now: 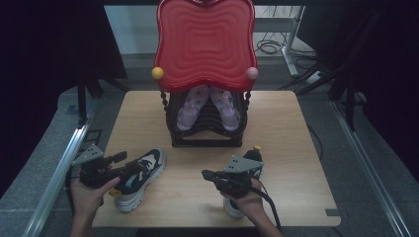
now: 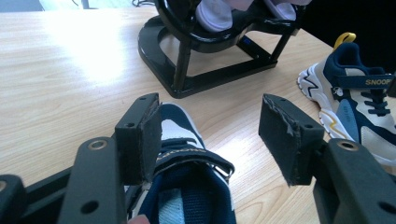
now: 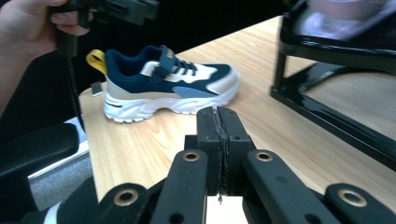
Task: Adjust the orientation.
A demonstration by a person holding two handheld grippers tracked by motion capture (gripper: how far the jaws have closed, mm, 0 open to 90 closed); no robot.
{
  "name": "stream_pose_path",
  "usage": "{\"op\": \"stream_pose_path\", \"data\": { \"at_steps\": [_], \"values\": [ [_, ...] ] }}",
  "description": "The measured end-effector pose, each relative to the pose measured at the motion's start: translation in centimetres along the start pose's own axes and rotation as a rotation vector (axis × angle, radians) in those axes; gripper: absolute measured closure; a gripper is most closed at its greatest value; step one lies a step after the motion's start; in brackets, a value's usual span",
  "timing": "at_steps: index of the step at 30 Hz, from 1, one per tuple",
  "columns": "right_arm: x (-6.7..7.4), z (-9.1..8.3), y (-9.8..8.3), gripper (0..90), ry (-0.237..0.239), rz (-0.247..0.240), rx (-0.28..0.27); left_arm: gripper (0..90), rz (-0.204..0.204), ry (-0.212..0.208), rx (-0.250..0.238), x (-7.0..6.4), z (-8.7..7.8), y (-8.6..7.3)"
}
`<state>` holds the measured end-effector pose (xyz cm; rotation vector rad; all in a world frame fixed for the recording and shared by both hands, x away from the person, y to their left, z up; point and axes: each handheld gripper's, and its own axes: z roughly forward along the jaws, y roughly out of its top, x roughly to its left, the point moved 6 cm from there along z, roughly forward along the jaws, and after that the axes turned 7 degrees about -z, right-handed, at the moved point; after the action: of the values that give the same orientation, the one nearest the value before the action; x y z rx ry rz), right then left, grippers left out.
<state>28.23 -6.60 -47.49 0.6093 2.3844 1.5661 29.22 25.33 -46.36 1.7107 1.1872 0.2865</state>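
Your left tool point(image 2: 212, 135) is open over the left sneaker point(image 2: 187, 186) on the worktop point(image 2: 70, 84); your right tool point(image 3: 218, 123) is closed, empty. The sneaker is light and soft; grip its padded collar.

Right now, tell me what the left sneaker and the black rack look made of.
Left sneaker: seemingly synthetic leather and mesh panels, matte navy and cream, on a white, moulded, rubbery-looking sole.
Black rack: probably moulded plastic, possibly painted metal; its bars are glossy and reflect light.
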Motion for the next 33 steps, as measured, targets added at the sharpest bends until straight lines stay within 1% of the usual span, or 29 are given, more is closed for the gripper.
{"op": "stream_pose_path", "data": {
  "at_steps": [2,5,8,12,18,24,25,28,33],
  "values": [
    [-0.7,-0.9,-0.3,89.1,-0.014,0.014,0.001,39.8,0.004,0.001,-0.002,-0.2,-0.1,0.0],
    [-1.3,-1.9,-0.7,89.1,-0.032,0.018,0.003,39.9,0.009,0.002,-0.005,-0.3,-0.2,0.1],
    [-1.8,-3.0,-1.0,89.1,-0.048,0.025,-0.006,39.8,0.012,-0.001,-0.008,-0.4,-0.3,0.2],
    [-2.7,-4.6,-1.5,89.0,-0.088,0.032,-0.013,39.6,0.009,-0.003,-0.007,-0.4,-0.3,0.3],
    [-4.2,-7.0,-3.0,89.0,-0.157,0.063,-0.016,39.5,0.014,-0.011,-0.001,-0.7,0.0,0.3],
    [-4.4,-8.9,-4.6,89.0,-0.189,0.071,-0.013,39.4,0.029,-0.017,0.008,-1.3,0.4,0.3],
    [-4.4,-8.9,-4.6,89.0,-0.189,0.071,-0.013,39.3,0.029,-0.017,0.008,-1.3,0.4,0.3],
    [-4.6,-10.2,-5.6,89.0,-0.208,0.074,-0.013,39.4,0.031,-0.018,0.005,-1.4,0.5,0.5],
    [-4.6,-11.0,-6.3,89.1,-0.220,0.067,-0.005,39.2,0.039,-0.023,0.020,-1.4,1.0,0.4]
  ]
}}
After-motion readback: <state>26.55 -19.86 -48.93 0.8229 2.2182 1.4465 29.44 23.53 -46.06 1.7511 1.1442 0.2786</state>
